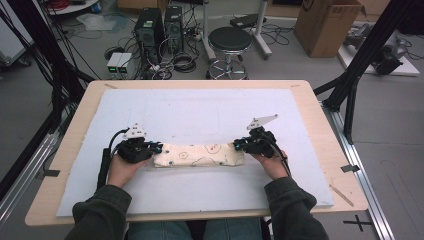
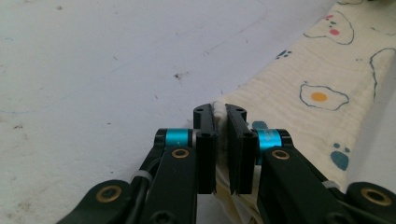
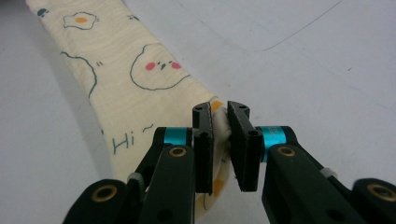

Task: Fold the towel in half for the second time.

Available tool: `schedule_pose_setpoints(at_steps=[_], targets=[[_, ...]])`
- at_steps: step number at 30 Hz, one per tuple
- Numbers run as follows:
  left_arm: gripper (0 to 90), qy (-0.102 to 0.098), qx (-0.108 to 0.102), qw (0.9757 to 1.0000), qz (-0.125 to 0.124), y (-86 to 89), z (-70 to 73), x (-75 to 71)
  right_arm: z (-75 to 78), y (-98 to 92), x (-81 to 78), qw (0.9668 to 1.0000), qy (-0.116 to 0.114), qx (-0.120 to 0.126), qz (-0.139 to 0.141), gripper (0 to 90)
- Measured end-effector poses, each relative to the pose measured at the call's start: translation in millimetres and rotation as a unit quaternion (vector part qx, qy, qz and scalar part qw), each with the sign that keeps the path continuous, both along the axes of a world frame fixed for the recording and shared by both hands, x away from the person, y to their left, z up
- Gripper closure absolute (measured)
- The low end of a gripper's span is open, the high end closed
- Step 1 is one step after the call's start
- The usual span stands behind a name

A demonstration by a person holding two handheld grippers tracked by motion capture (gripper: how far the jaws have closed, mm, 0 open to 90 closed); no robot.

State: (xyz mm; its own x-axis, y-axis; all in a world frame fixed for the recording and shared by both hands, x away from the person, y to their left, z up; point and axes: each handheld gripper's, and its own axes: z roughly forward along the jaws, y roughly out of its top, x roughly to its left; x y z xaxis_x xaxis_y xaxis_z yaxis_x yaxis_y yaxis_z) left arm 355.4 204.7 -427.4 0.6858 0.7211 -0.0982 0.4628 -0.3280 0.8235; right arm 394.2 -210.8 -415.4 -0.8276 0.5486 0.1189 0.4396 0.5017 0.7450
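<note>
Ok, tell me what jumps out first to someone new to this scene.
A cream cloth printed with fried eggs and cartoon faces lies folded into a long strip on the white mat. The left gripper and the right gripper each pinch one end of it, jaws shut on the fabric. Behind the table stands a black stool.

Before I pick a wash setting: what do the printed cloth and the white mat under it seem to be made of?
The printed cloth looks like soft cream cotton gauze, matte: its crinkled weave shows in both gripper views, and it bunches where each tool pinches it. The white mat looks like stiff foam board, matte, judging by its scuffs and specks; that is less certain.
</note>
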Motion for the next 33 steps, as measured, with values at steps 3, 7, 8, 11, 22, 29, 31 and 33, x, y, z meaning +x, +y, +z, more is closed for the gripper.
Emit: schedule_pose_setpoints(at_steps=[3, 7, 8, 11, 22, 29, 31, 33], targets=[[82.8, 0.000, 0.003, 1.0000, 0.001, -0.4, 3.6, 3.1, 4.8, -0.1, 3.4, 1.0000, -0.001, 0.010, 0.000, 80.7], [82.9, 0.002, 0.005, 1.0000, -0.001, -2.3, 6.7, 8.0, 7.6, 1.1, 8.0, 0.9999, 0.000, 0.010, 0.000, 80.8], [82.9, 0.002, 0.003, 1.0000, 0.001, -2.7, 7.0, 9.5, 8.0, 1.4, 8.7, 1.0000, 0.001, 0.007, -0.001, 80.7], [83.0, 0.005, 0.000, 1.0000, 0.005, -1.5, 7.2, 13.5, 8.8, -0.1, 12.4, 1.0000, 0.002, 0.007, -0.004, 81.0], [83.1, 0.007, -0.020, 0.9994, 0.028, 3.9, 10.5, 26.5, 16.5, -0.5, 29.7, 0.9998, 0.008, 0.000, -0.018, 81.5], [83.1, 0.009, -0.019, 0.9990, 0.040, 5.1, 16.8, 42.4, 24.2, 4.9, 43.9, 0.9996, 0.003, -0.012, -0.025, 81.5], [83.1, 0.012, -0.014, 0.9990, 0.042, 4.6, 16.7, 47.6, 24.2, 4.3, 49.6, 0.9995, 0.008, -0.008, -0.030, 81.5], [83.1, 0.012, -0.019, 0.9986, 0.047, 3.9, 16.8, 52.1, 22.2, 4.0, 54.7, 0.9993, 0.010, -0.010, -0.036, 81.5]])
